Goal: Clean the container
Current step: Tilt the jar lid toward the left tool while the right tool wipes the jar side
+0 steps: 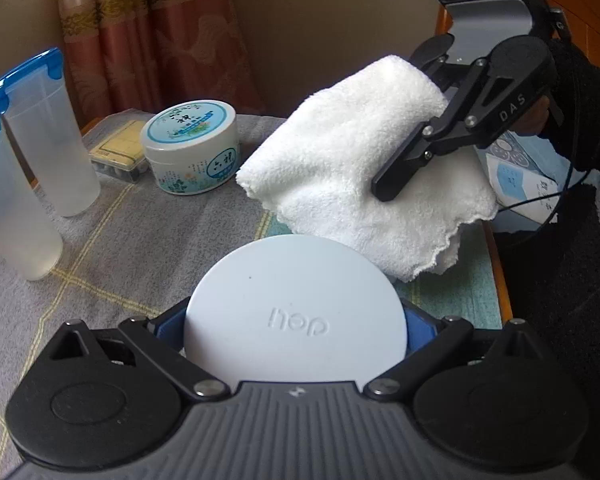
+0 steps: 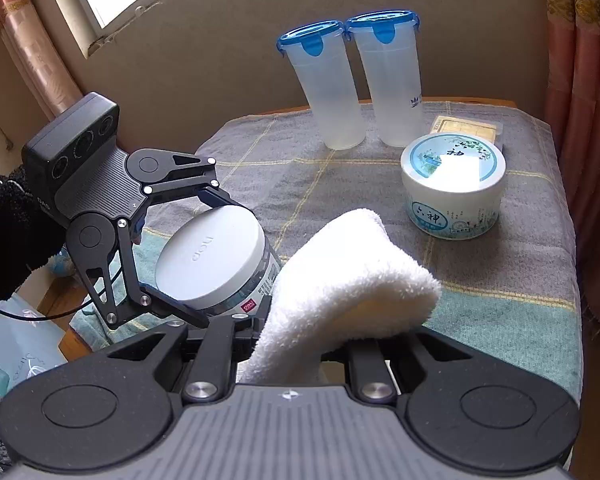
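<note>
- Left gripper (image 2: 204, 268): jaws clamped on the sides of a round container (image 2: 216, 260) with a pale grey lid (image 1: 296, 312) bearing raised lettering; the container is tilted, lid facing the right-wrist camera, and is held over the near left part of the table.
- Right gripper (image 1: 384, 188): jaws pressed together on a folded white towel (image 1: 364, 168) (the fingertips themselves are buried in the fabric in the right-wrist view); the towel's loose scalloped edge hangs just beside the container's rim, and whether it touches cannot be told.
- A dark-gloved hand (image 1: 572, 120) grips the right gripper's handle.
- Table (image 2: 516, 280): covered by a grey cloth with pale yellow lines and a teal band near the front.
- Two tall translucent tumblers (image 2: 360, 80) with blue snap lids stand side by side, upright, at the far edge.
- A short white tub (image 2: 454, 192) with a blue-and-green printed label stands on the cloth at the right, well apart from the grippers.
- A flat yellow box (image 1: 118, 152) lies just beside the tub, towards the tumblers.
- Pink patterned curtains (image 1: 140, 32) hang behind the table.
</note>
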`<act>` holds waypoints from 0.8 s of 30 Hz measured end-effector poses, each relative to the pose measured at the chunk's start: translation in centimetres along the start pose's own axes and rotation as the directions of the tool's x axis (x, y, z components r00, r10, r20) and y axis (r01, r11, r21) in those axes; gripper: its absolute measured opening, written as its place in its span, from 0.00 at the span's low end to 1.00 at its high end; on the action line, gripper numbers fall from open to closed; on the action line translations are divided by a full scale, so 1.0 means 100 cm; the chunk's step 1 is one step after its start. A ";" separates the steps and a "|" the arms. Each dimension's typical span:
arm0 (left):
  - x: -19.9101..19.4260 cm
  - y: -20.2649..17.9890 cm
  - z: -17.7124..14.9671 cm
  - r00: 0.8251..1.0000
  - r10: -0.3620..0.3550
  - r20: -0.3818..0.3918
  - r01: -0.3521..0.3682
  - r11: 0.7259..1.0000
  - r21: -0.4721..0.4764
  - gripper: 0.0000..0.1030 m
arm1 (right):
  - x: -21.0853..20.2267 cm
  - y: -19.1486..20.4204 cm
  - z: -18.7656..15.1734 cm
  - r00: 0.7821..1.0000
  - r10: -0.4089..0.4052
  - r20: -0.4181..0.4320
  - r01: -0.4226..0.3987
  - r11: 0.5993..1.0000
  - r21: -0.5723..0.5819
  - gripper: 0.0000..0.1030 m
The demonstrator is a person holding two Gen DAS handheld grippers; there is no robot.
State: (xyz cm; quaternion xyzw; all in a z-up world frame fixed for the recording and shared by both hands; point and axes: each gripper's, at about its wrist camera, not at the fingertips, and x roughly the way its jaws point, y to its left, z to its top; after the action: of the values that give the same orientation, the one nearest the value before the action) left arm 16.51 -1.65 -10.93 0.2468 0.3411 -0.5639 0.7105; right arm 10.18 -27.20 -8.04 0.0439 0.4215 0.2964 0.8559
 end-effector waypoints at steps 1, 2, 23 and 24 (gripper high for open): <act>0.001 0.001 0.001 1.000 -0.014 -0.007 0.014 1.000 0.017 0.97 | 0.001 0.000 0.001 1.000 -0.002 -0.002 0.002 1.000 0.000 0.19; 0.002 0.003 0.002 1.000 -0.026 -0.014 0.027 0.999 0.033 0.97 | 0.002 0.000 0.001 1.000 -0.004 -0.003 0.004 1.000 0.000 0.19; -0.031 0.000 -0.001 0.985 0.167 0.037 -0.146 0.935 -0.324 0.99 | -0.003 0.003 0.024 0.999 -0.010 0.043 0.015 0.992 -0.121 0.19; -0.031 0.001 -0.001 0.983 0.178 0.030 -0.158 0.926 -0.343 0.99 | -0.001 0.003 0.029 0.999 -0.008 0.048 0.015 0.990 -0.140 0.19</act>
State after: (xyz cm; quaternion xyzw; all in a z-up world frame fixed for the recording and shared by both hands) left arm 16.16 0.45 -8.62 0.1320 0.3890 -0.4410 0.7980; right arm 12.09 -26.49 -5.98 -0.0117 0.3796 0.3193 0.8682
